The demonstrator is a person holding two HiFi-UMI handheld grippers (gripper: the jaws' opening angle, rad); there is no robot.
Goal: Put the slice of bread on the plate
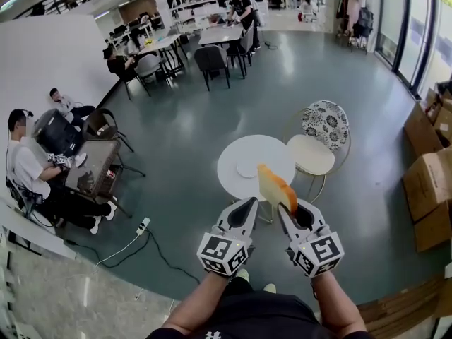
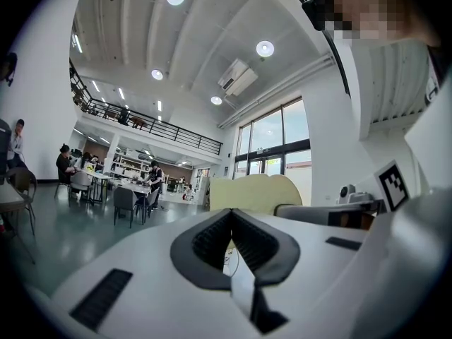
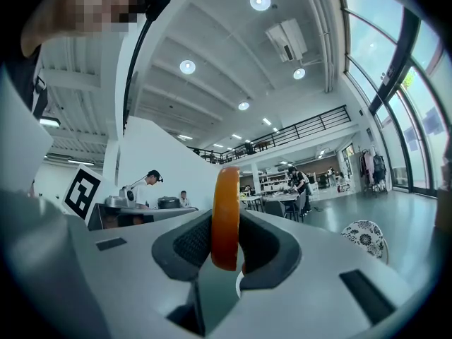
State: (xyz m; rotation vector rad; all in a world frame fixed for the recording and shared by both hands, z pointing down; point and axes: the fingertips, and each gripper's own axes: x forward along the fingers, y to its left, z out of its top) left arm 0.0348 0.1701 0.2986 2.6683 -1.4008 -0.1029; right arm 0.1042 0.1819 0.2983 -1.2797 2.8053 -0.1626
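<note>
A slice of bread (image 1: pixel 275 187) with an orange-brown crust stands upright on edge between the jaws of my right gripper (image 1: pixel 284 209), which is shut on it. The right gripper view shows the crust edge-on (image 3: pixel 226 210) between the dark pads (image 3: pixel 187 246). My left gripper (image 1: pixel 248 205) is held beside it, shut, with nothing in it. The left gripper view shows the bread's pale face (image 2: pixel 256 193) to the right of its own jaws. Ahead and below stands a round white table (image 1: pixel 240 150) with a small white plate (image 1: pixel 247 169) on it. Both grippers are short of the table, above the floor.
A cream round chair (image 1: pixel 311 154) and a patterned chair (image 1: pixel 325 123) stand right of the table. Cardboard boxes (image 1: pixel 427 182) are stacked at the right. People sit at a dark table (image 1: pixel 92 164) on the left. A power strip with cable (image 1: pixel 143 226) lies on the floor.
</note>
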